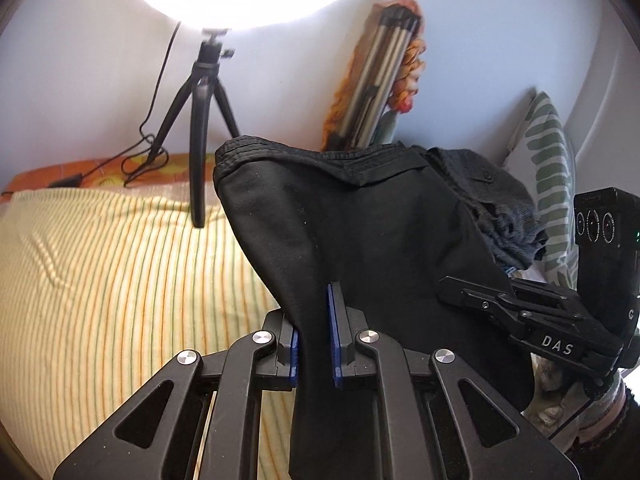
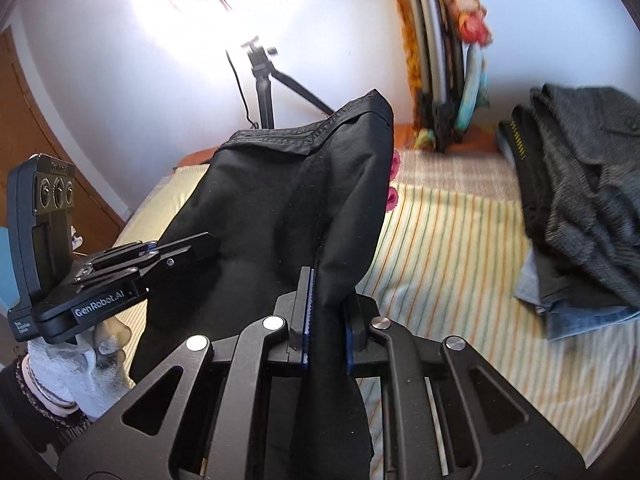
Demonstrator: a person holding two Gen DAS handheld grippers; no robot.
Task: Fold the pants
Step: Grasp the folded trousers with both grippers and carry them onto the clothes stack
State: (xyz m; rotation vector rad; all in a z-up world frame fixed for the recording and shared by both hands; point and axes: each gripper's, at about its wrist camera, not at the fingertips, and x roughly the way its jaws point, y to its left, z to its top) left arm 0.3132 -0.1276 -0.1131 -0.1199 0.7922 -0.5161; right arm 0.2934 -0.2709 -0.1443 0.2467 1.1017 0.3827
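Grippers, two, both clamped on fabric: the left gripper (image 1: 314,344) and the right gripper (image 2: 326,320) each pinched a bunched part of the black pants (image 1: 360,232), which hung lifted between them above the striped bedspread (image 1: 100,280), waistband uppermost. Beyond stood a ring light tripod (image 1: 202,120) and a pile of other clothes (image 2: 580,208) on the bed. Step in hand appeared to be the lift before laying out; next would call for lowering the pants flat and smooth on the bedspread.
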